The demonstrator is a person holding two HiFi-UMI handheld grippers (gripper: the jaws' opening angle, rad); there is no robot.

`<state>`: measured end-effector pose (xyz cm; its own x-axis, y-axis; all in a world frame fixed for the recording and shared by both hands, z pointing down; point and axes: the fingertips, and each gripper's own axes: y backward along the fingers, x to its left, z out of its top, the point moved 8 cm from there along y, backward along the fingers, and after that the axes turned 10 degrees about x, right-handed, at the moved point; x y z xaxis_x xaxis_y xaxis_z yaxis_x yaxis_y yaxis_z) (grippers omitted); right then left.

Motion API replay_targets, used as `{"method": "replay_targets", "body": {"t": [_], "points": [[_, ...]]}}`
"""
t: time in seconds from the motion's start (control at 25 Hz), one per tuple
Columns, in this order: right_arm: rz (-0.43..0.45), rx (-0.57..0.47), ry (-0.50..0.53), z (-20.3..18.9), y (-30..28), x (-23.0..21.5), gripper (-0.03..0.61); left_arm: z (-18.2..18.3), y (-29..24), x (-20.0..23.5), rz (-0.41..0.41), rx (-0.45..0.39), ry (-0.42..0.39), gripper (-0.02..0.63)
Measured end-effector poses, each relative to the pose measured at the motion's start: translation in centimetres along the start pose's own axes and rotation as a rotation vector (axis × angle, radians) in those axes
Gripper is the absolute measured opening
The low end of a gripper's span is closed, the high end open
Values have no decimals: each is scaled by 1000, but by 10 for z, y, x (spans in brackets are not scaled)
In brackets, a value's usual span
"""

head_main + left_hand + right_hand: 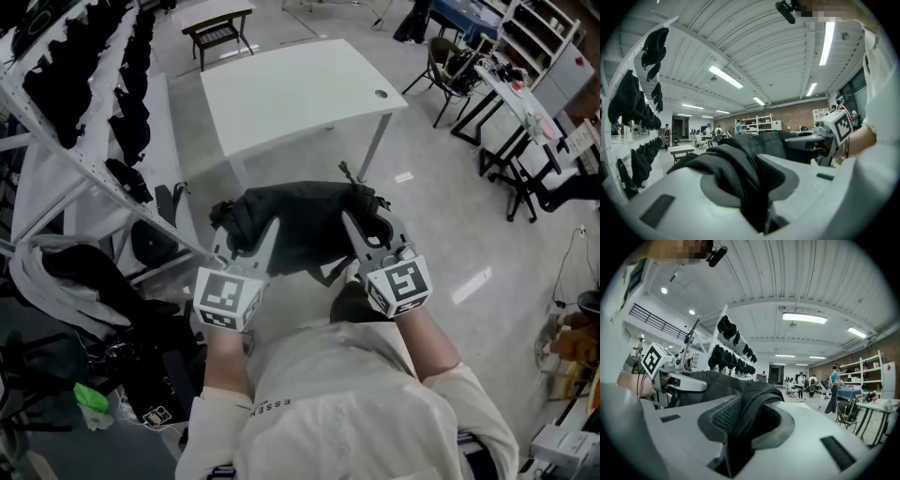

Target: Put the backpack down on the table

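In the head view a black backpack [305, 225] hangs in the air in front of the person, short of the white table [291, 89] and over the floor. My left gripper [269, 228] is shut on its left side and my right gripper [352, 223] is shut on its right side. Black fabric [740, 168] is pinched between the white jaws in the left gripper view, where the right gripper's marker cube [841, 126] shows beyond. The right gripper view likewise has a fold of backpack cloth [747, 411] clamped in its jaws.
A white rack [84, 103] hung with several black backpacks stands at the left, more bags on the floor beneath it. A small bench [220, 30] is beyond the table. Chairs [450, 70] and long desks [520, 103] fill the right. People stand far off in the room.
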<state>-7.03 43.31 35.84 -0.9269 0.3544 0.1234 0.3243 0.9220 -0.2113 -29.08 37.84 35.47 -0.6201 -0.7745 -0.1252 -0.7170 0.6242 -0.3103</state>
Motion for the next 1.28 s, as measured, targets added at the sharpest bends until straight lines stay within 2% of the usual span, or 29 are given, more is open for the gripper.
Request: {"method": "replay_targets", "body": {"t": [0.32,0.88,1.08,1.28], "points": [[117,-9,8,-2,-58,-71,94,16,-64,14,106,37,39,100],[307,-31,56,15,-173,-268,94,88,-243,33,277,55,104,100],[333,-59,89,23,-204,-319,94,108,-294,42,318,29,98,100],[338,-80,102,36,-231,-349,94,127,-325,59,340,21,84,100]]}}
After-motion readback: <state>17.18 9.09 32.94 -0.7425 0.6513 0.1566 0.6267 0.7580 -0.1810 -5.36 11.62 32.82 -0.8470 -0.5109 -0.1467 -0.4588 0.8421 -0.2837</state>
